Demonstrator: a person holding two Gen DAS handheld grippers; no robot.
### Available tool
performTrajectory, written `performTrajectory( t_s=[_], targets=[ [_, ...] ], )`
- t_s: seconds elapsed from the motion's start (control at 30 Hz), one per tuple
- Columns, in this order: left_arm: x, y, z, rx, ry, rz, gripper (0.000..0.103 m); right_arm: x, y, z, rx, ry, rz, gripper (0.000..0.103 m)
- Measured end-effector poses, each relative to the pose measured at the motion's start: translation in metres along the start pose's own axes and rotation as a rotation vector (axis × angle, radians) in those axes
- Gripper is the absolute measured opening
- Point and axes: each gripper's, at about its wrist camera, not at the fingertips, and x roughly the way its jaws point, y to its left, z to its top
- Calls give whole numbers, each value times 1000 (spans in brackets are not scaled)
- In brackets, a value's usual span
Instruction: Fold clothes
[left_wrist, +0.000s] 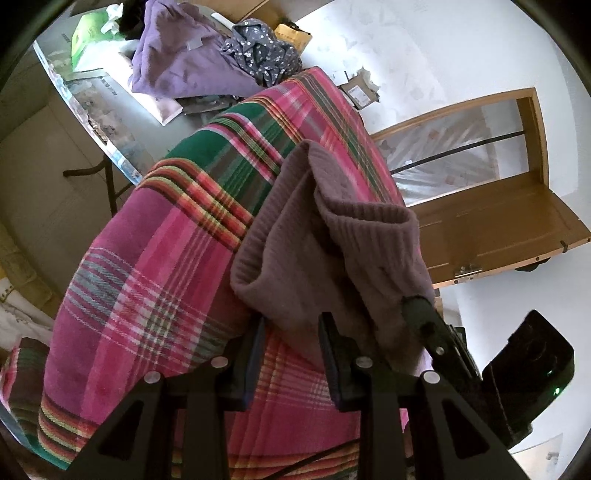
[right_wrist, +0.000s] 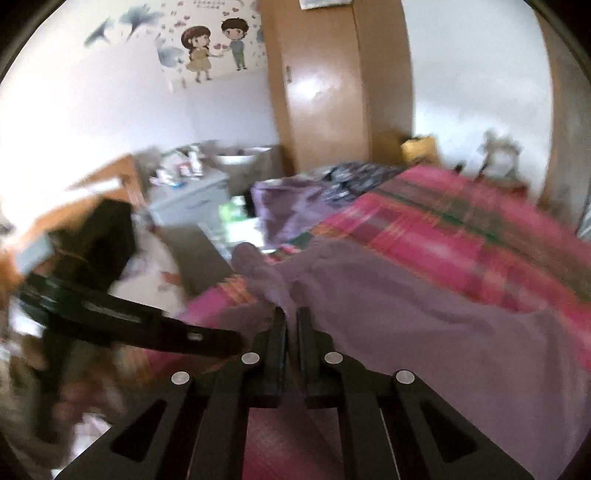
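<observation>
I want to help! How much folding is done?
Nothing looks folded yet. The right gripper is shut on the mauve sweater, lifting its edge off the plaid blanket; the left gripper is open beside it. Left: this sweater, plus the purple garment and dotted one.

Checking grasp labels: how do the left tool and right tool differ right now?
Left tool stands open, pads apart over the plaid blanket, gripping nothing; right tool is shut on the mauve knit garment. The left view is sharp, the right view motion-blurred. Both are black two-finger tools at the same garment.
</observation>
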Motion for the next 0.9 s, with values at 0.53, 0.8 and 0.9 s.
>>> performTrajectory(
  t_s=[0.53,0.8,0.9],
  targets=[
    [7,13,13,-133,-54,-91,11,-44,-20,18,107,-230,-67,6],
    [0,27,10,-141,-79,-64,10,-44,-17,19,99,-228,-70,6],
    [-4,22,10,-109,-87,-66,10,-28,-6,14,40,-153,-55,7]
  ],
)
